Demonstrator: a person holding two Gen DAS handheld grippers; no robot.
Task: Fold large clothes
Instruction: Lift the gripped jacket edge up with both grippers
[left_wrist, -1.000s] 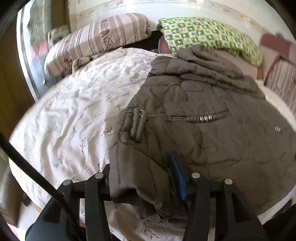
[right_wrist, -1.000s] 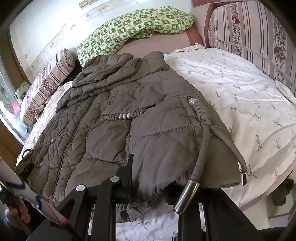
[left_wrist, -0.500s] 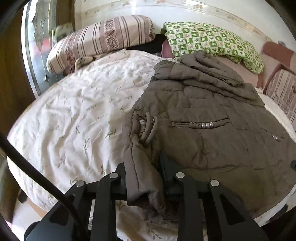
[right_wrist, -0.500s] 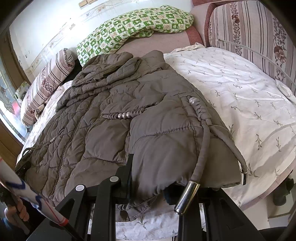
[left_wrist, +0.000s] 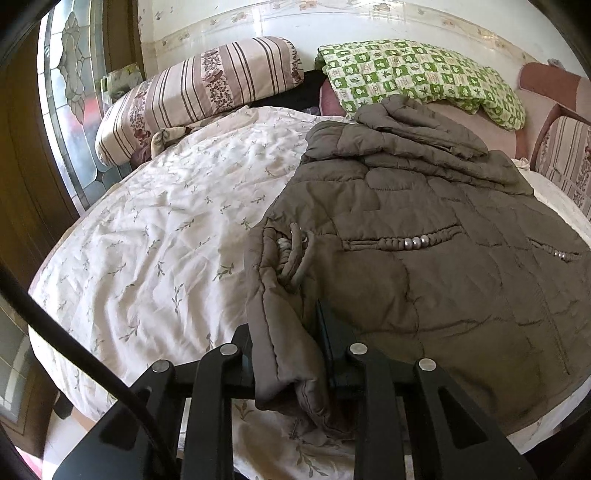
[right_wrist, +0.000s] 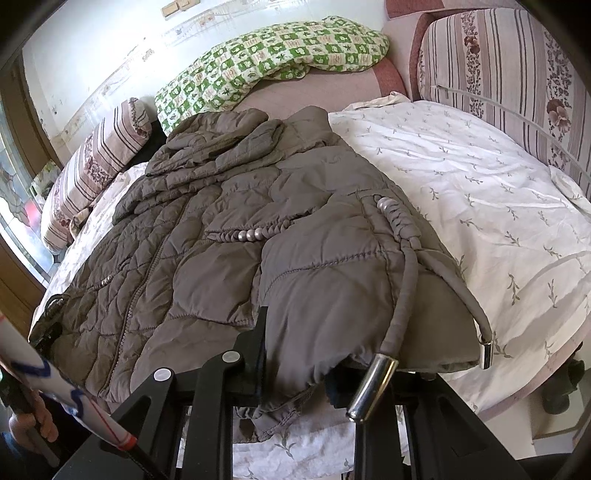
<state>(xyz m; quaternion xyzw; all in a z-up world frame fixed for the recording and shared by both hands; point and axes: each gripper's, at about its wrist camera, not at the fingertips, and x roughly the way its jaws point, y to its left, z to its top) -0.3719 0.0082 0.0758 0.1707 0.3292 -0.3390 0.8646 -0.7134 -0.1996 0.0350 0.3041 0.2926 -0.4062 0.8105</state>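
Note:
A brown quilted jacket (left_wrist: 424, 295) lies spread on a bed with its hood toward the far wall. My left gripper (left_wrist: 288, 332) is shut on the jacket's near left hem corner, and the fabric is bunched between its fingers. In the right wrist view, the same jacket (right_wrist: 221, 266) fills the middle. My right gripper (right_wrist: 295, 350) pinches the near right hem, and its jaws are closing a little tighter on that fold. Its right finger is hidden under the cloth. A drawstring with a metal tip (right_wrist: 373, 384) hangs over this gripper.
A white leaf-print bedsheet (left_wrist: 155, 240) covers the bed. A striped pillow (left_wrist: 199, 88) and a green checked blanket (left_wrist: 417, 74) lie at the far side, and a striped cushion (right_wrist: 517, 74) at the right. A hand (right_wrist: 33, 424) shows at the lower left. A stained-glass door (left_wrist: 70, 92) stands on the left.
My left gripper's jaws closed on the jacket's hem corner and gathered the fabric into a narrow bunch. The right gripper and its hold look the same.

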